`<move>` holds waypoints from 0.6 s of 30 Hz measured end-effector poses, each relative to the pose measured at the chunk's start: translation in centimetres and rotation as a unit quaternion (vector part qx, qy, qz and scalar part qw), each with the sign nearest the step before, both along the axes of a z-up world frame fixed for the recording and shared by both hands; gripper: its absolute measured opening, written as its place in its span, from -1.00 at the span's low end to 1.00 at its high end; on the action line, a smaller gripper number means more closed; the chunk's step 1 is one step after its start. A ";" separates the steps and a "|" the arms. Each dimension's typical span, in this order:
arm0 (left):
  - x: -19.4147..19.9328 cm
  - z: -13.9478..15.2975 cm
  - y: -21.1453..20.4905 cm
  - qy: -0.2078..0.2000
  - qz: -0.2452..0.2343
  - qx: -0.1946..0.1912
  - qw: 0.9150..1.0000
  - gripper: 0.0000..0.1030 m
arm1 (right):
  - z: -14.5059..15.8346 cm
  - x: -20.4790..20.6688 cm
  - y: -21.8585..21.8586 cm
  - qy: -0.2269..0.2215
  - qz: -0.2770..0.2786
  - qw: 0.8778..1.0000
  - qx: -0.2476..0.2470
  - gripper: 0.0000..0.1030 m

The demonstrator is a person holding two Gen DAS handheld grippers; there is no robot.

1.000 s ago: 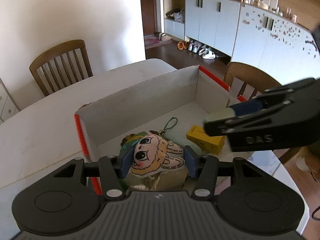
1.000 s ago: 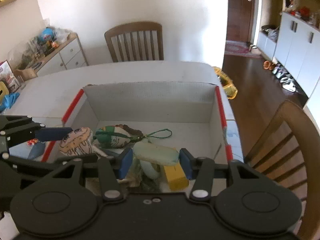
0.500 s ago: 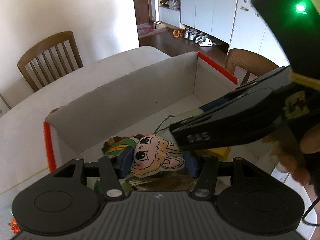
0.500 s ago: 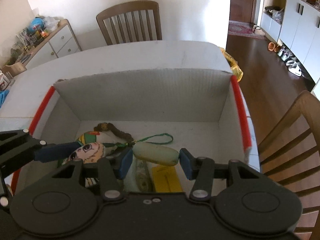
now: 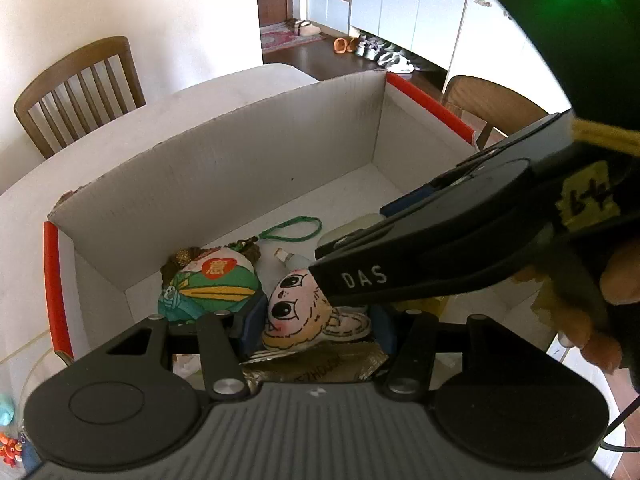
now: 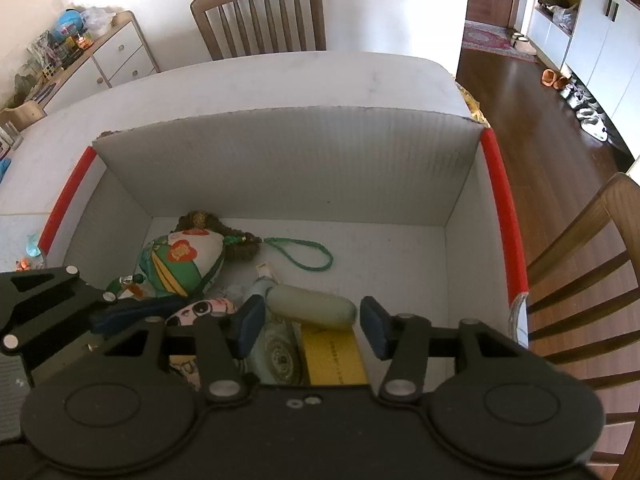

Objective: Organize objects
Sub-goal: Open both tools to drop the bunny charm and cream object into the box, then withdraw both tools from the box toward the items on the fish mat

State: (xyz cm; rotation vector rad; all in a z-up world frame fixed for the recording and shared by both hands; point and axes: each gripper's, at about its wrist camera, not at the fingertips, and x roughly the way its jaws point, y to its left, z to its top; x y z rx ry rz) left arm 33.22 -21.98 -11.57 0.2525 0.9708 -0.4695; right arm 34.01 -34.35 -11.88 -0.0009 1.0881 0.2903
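A flat cartoon-face plush (image 5: 308, 312), pink and cream with big drawn eyes, sits between the two blue pads of the left gripper (image 5: 316, 326). Both pads press its sides, so the left tongs are about half open and clamped on the plush, low inside a white cardboard box (image 5: 224, 184).

A pale green oblong pouch (image 6: 312, 307) lies between the pads of the right gripper (image 6: 310, 326). Those jaws are opening; the right-hand pad stands clear of the pouch with a visible gap, and the left-hand pad is at or just beside its other end (whether it touches cannot be told). The pouch rests low in the box, over a yellow box (image 6: 334, 354) and a round pale packet (image 6: 280, 356).

Just behind the plush lies a round green fabric charm (image 5: 210, 286) with a red heart patch, joined to a brown beaded knot and a green cord loop (image 5: 292, 232) spread on the box floor. A crinkled gold foil packet (image 5: 316, 368) shows under the plush.

The box has corrugated white walls and red strips along its two side rims (image 6: 504, 216). It stands on a white table (image 6: 280, 80). From the left wrist view the right gripper crosses in from the right, held by a hand (image 5: 600, 312). Wooden chairs (image 6: 260, 12) stand at the far side and to the right; a white drawer unit (image 6: 116, 60) is against the wall.
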 end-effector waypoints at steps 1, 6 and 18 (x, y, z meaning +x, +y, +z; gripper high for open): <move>0.1 0.0 0.0 0.000 0.000 -0.001 1.000 0.06 | 0.1 -0.1 -0.1 -0.002 0.001 1.000 0.002 0.12; 0.1 0.1 0.2 -0.003 0.004 -0.005 1.000 0.06 | 0.8 -0.4 -0.3 -0.013 0.001 1.000 0.004 0.16; -1.3 1.8 1.4 -0.015 0.028 -0.039 0.999 0.32 | 3.8 -2.2 -0.4 -0.046 0.007 0.999 0.014 0.25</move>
